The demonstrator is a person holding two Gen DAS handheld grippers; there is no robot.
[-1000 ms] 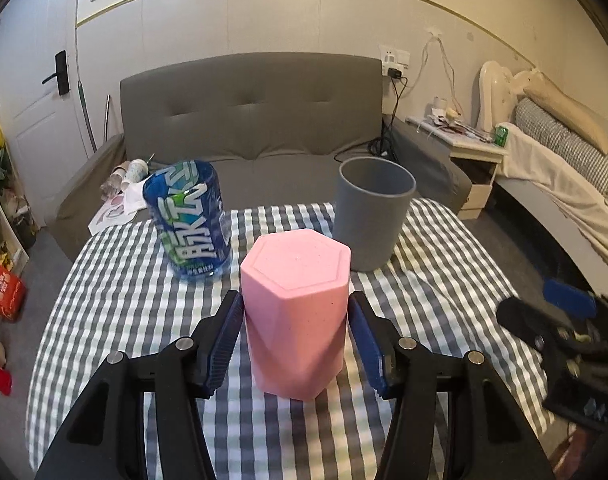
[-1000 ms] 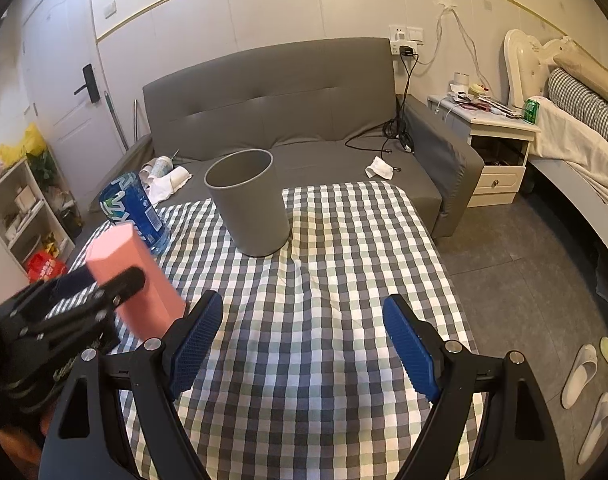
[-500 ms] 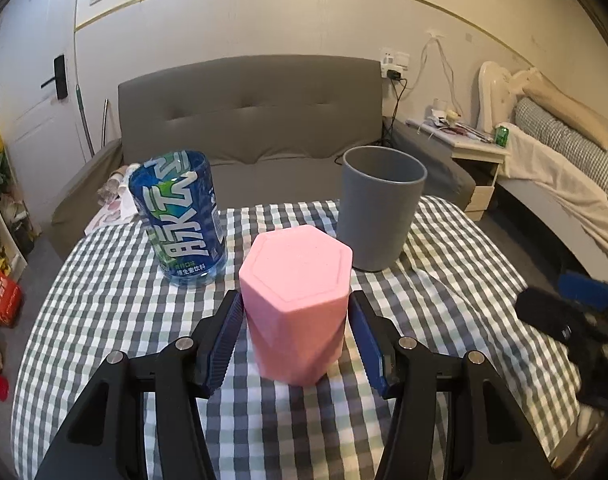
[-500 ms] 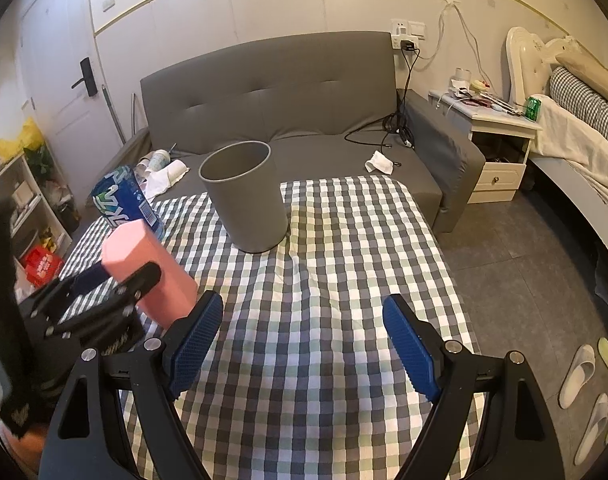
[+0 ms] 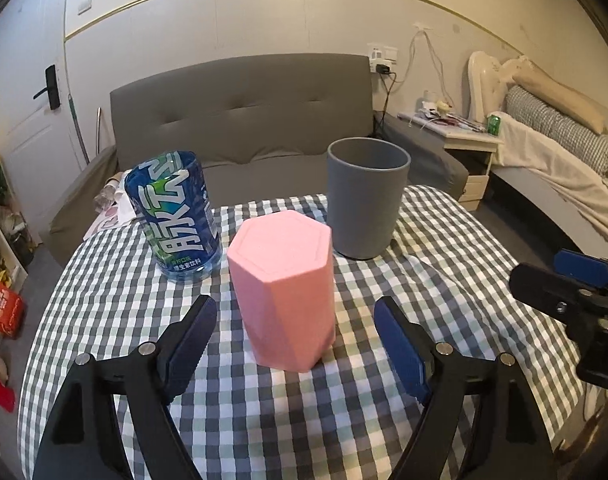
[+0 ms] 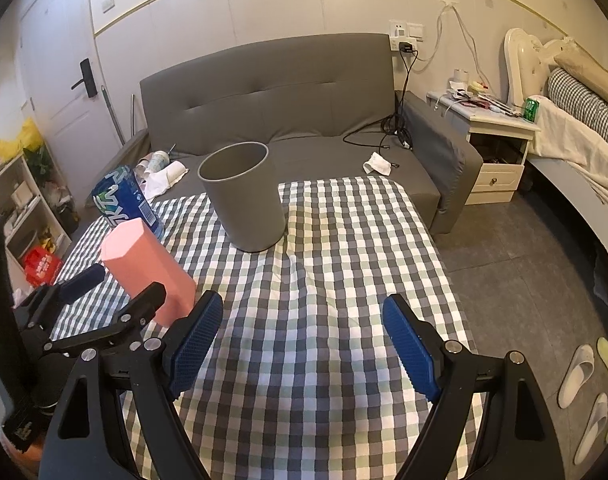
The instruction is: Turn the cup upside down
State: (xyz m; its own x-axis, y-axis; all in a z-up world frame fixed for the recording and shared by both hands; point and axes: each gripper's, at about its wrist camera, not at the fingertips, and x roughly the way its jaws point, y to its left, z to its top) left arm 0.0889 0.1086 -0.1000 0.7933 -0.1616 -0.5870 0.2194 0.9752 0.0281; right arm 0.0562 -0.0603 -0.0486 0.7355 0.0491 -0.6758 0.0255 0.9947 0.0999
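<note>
A pink hexagonal cup stands upside down on the checked tablecloth, closed base up. My left gripper is open, its blue pads on either side of the cup with a gap on both sides. The cup also shows in the right wrist view, with the left gripper around it. My right gripper is open and empty over the cloth, to the right of the cup; it shows at the right edge of the left wrist view.
A grey cup stands upright, mouth up, behind the pink one. A blue drink bottle stands at the back left. A grey sofa is behind the table, a bedside cabinet and bed to the right.
My left gripper has opened and let go of the pink cup, which now stands on the cloth. The right gripper has barely moved.
</note>
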